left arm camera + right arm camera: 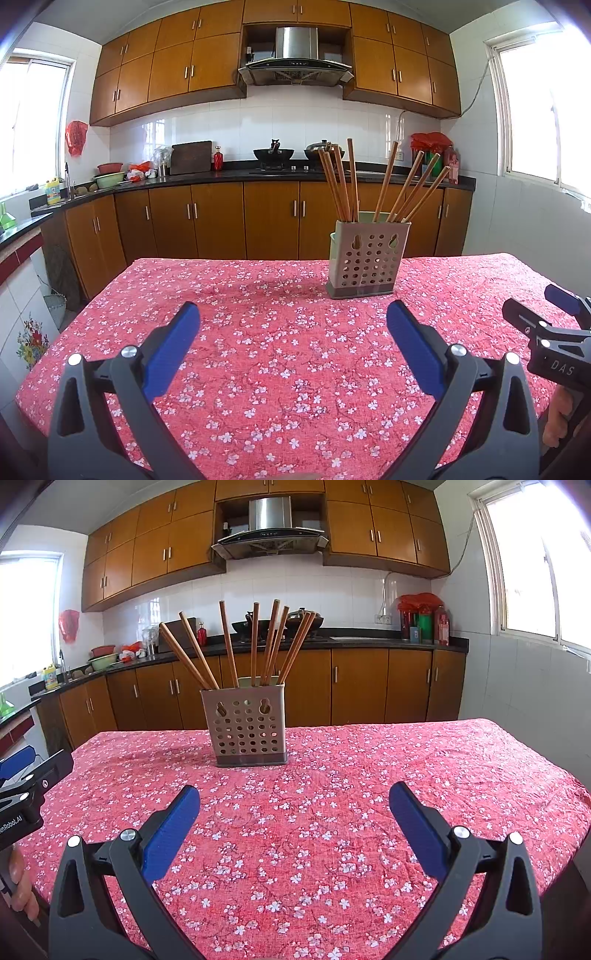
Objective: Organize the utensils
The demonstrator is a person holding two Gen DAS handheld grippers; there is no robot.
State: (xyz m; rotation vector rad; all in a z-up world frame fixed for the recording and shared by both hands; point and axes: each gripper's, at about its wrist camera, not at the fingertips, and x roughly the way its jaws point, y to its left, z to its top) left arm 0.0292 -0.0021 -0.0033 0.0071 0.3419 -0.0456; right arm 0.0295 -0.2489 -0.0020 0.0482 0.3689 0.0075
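A beige perforated utensil holder (365,258) (246,725) stands upright on the table with several brown wooden chopsticks (345,177) (258,642) leaning in it. My left gripper (293,314) hangs open over the cloth, nearer than the holder and to its left, with nothing between its blue pads. My right gripper (294,795) is also open and empty, in front of the holder and to its right. In the left wrist view the right gripper (561,325) shows at the right edge. The left gripper (26,775) shows at the left edge of the right wrist view.
The table wears a red cloth with white flowers (280,354) (332,812). Behind it runs a dark kitchen counter (258,175) with woks, bowls and bottles, over wooden cabinets. A person's fingers (22,890) hold the left handle. The table's far edge lies just behind the holder.
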